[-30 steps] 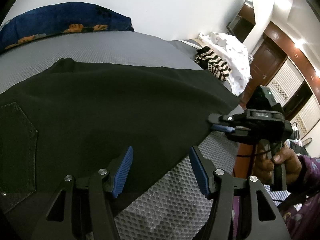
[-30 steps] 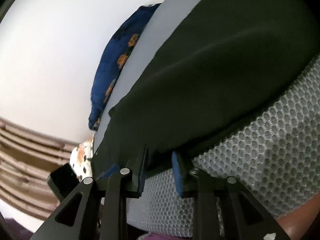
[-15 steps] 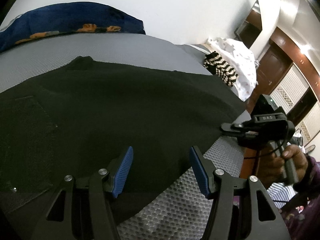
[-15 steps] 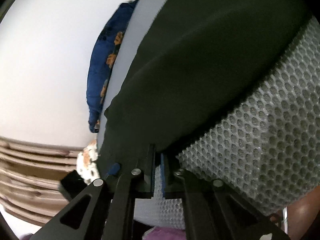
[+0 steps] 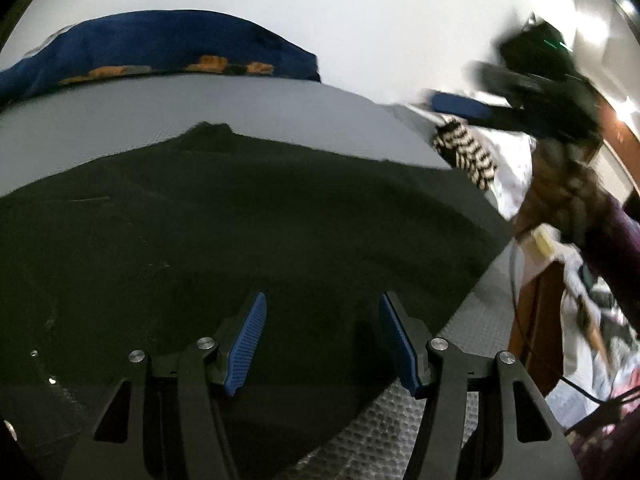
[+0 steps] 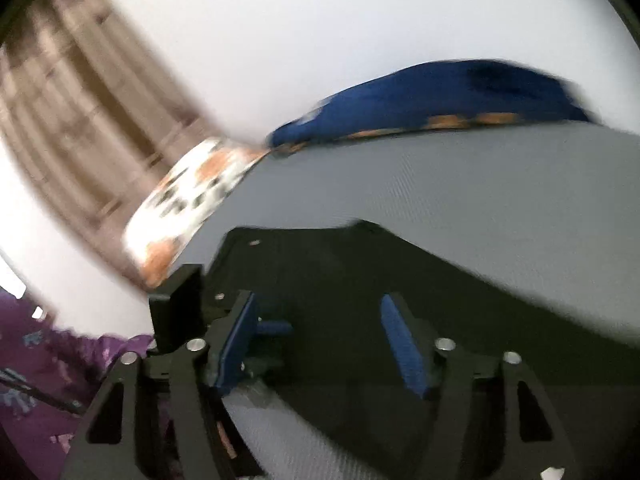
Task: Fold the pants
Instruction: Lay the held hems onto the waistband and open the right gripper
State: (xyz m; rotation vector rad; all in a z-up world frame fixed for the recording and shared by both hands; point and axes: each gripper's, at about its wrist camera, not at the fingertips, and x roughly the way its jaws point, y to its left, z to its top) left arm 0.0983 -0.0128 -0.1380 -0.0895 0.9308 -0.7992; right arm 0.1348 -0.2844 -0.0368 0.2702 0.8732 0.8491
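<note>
Jaws apart on both grippers — right gripper [image 6: 320, 344] just released pants [image 5: 240, 240]; no readable writing.

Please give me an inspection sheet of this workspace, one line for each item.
Surface: grey mattress, honeycomb mesh at near edge.
Job's things: black pants spread flat on the mattress.
Clutter: blue flowered pillow by the wall; striped cloth and white cloth at the far corner.
Grippers: left gripper open over the pants; right gripper open, fingers just opened, nothing between them, lifted off the pants, blurred.
Cables: thin black cable hanging beside the bed.
Surroundings: white wall, wooden slats, purple sleeve.
</note>
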